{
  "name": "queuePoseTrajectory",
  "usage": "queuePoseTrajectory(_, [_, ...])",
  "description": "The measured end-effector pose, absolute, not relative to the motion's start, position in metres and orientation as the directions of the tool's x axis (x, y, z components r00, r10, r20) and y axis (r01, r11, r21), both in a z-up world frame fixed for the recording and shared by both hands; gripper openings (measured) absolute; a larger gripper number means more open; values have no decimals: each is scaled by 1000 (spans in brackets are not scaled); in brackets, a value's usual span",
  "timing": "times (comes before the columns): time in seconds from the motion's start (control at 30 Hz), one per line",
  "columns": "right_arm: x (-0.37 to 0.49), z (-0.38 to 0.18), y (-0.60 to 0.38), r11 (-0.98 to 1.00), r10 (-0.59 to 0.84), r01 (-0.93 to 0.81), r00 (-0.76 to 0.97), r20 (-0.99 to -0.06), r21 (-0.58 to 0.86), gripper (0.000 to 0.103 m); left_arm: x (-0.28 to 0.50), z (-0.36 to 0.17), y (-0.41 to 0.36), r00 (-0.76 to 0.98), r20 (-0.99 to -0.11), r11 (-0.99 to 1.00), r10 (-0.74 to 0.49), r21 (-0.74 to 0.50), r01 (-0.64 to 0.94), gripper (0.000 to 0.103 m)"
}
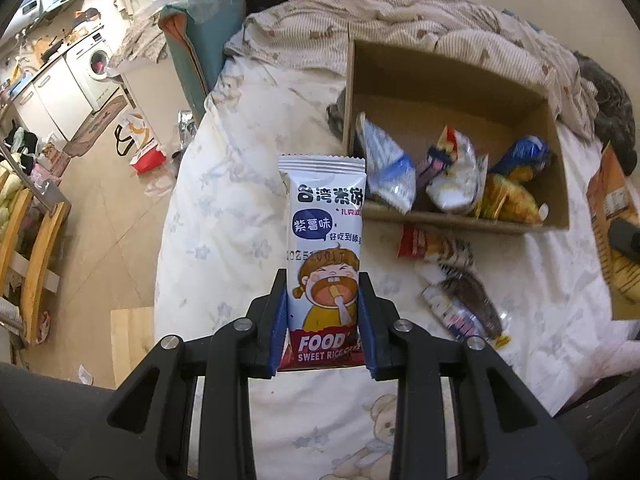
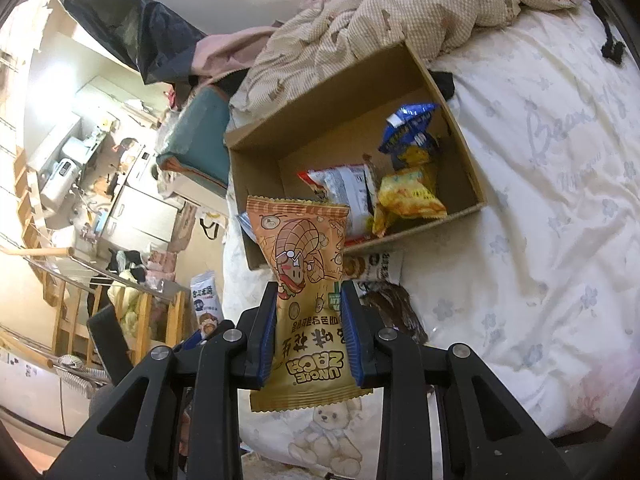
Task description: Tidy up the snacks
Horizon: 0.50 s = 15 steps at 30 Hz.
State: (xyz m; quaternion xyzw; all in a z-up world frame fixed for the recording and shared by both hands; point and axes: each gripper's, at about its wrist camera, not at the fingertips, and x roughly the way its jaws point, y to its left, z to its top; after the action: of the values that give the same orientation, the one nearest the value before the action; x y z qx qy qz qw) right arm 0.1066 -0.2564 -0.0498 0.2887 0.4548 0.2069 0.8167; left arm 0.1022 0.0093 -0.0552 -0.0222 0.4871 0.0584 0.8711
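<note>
**Snack sorting on the bed: two packets in hand, box part-filled**

- Left gripper [image 1: 324,312]: clenched on a white rice-cake packet [image 1: 325,248], blue pads pressing both long edges of its lower half. Packet upright, cartoon child and "FOOD / SWEET RICE CAKE" print facing the camera, held above the floral bedsheet [image 1: 224,216].
- Right gripper [image 2: 309,328]: clenched on an orange peanut packet [image 2: 304,280], gripped at the waist so the foil pinches inward (its print reads upside down from this side). Top seam points toward the box.
- Cardboard box [image 1: 448,76]: open-topped, resting on the sheet beyond both grippers, its far side against a rumpled beige quilt [image 1: 400,20]. Contents: a white-and-blue packet [image 1: 390,168], a white-and-red packet [image 1: 452,172], a blue packet [image 1: 524,152] and a yellow packet [image 1: 508,200], all leaning or lying along the near wall.
- Loose on the sheet, just outside the box's near wall: a red-ended packet [image 1: 432,246] and a clear-wrapped dark brown snack [image 1: 464,308], touching or nearly so.
- Background, left of the bed: a washing machine [image 1: 96,64] and a wooden frame [image 1: 36,248].
</note>
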Motion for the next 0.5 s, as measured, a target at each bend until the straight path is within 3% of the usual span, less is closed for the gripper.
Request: queuePoseTrajectory(0.5, [126,-36,-270,737,588,-84,570,-574,671,31,147,-8,-1,599,-799,999,50,32,-40,27])
